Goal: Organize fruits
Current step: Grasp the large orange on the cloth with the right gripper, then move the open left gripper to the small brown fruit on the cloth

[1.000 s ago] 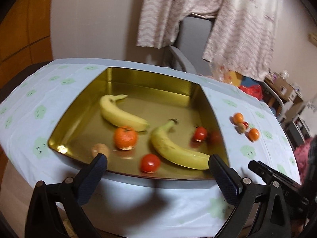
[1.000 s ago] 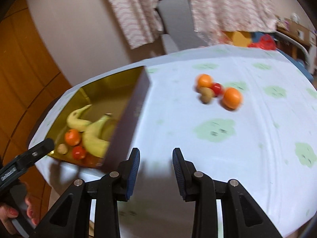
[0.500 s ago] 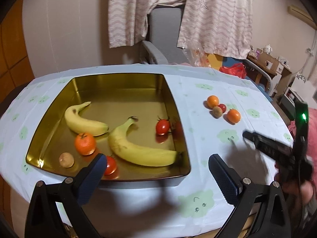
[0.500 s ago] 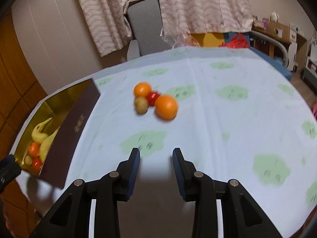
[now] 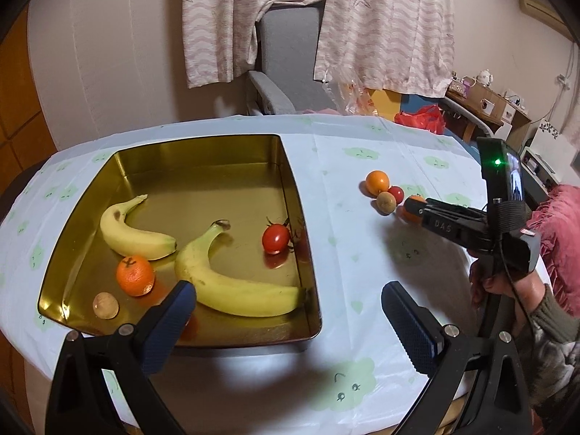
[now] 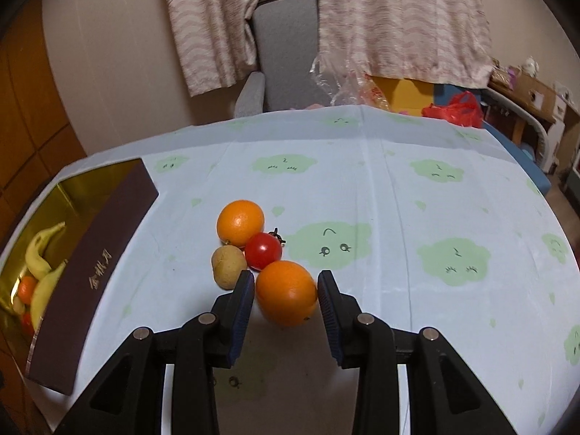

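The right gripper's (image 6: 284, 291) fingers (image 6: 242, 301) straddle the near orange (image 6: 286, 291), one pad on either side; a thin gap seems to show at each pad, so they read as released, not yet clamped. The left gripper's (image 5: 288, 308) fingers (image 5: 173, 320) stand wide apart and bare above the front edge of the gold tin (image 5: 306, 253).

Only the right wrist view shows the orange sitting between the pads, and the tin's dark outer wall with gold lettering. Only the left wrist view looks into the tin: two bananas (image 5: 232, 279), a mandarin (image 5: 135, 275), a red tomato (image 5: 275, 238) by the right wall and a small tan fruit (image 5: 105, 305) in the near left corner. It also shows the right gripper from the side, held by a hand (image 5: 507, 282) in a sleeve, its tip hiding most of the near orange.

On the surface (image 6: 417, 210), covered with a pale cloth printed with green clouds, the orange touches a cherry tomato (image 6: 262, 251); a tan round fruit (image 6: 225, 266) lies just beside the left finger, and a second orange (image 6: 240, 222) sits behind them. A grey chair (image 6: 282, 47) and hanging clothes stand beyond.

The near orange is smooth, glossy and deep orange.
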`<state>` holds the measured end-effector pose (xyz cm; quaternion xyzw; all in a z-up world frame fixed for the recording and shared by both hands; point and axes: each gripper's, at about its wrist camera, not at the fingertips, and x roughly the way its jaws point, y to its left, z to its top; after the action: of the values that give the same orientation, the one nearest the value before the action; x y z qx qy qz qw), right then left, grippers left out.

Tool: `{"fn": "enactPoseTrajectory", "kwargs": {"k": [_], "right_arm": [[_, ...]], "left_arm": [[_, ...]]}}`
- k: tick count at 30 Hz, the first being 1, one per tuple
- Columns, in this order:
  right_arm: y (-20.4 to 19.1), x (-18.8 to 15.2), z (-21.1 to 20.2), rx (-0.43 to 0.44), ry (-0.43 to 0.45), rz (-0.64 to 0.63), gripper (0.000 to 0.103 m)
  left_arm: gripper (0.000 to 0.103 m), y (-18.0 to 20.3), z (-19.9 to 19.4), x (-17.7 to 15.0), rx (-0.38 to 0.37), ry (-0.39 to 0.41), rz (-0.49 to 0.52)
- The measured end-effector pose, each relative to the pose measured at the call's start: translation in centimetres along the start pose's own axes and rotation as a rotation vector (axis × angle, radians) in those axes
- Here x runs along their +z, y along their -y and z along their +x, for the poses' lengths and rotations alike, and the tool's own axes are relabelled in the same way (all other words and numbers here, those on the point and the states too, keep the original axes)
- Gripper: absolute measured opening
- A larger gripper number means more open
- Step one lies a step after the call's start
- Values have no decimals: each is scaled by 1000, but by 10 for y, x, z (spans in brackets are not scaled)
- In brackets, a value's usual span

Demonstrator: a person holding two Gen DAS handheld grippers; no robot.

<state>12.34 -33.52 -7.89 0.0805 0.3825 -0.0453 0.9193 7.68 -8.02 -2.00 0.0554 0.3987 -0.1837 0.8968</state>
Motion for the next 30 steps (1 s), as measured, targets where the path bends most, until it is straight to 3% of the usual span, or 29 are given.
{"fn": "enactPoseTrajectory", "kwargs": {"k": [8, 11, 16, 24, 30], "right_arm": [[7, -1, 11, 43, -43, 32, 36], [7, -2, 4, 75, -14, 34, 36], [10, -11, -11, 47, 22, 55, 36], [32, -30, -32, -26, 80, 173, 36], [46, -37, -29, -18, 67, 248, 36]], "left_arm": [[103, 21, 10, 10, -29, -12, 23], [103, 29, 12, 17, -36, -8, 34], [103, 43, 23, 30, -57, -14, 37], [103, 77, 74, 61, -21, -38, 68], [103, 97, 123, 74, -11, -94, 78]]}}
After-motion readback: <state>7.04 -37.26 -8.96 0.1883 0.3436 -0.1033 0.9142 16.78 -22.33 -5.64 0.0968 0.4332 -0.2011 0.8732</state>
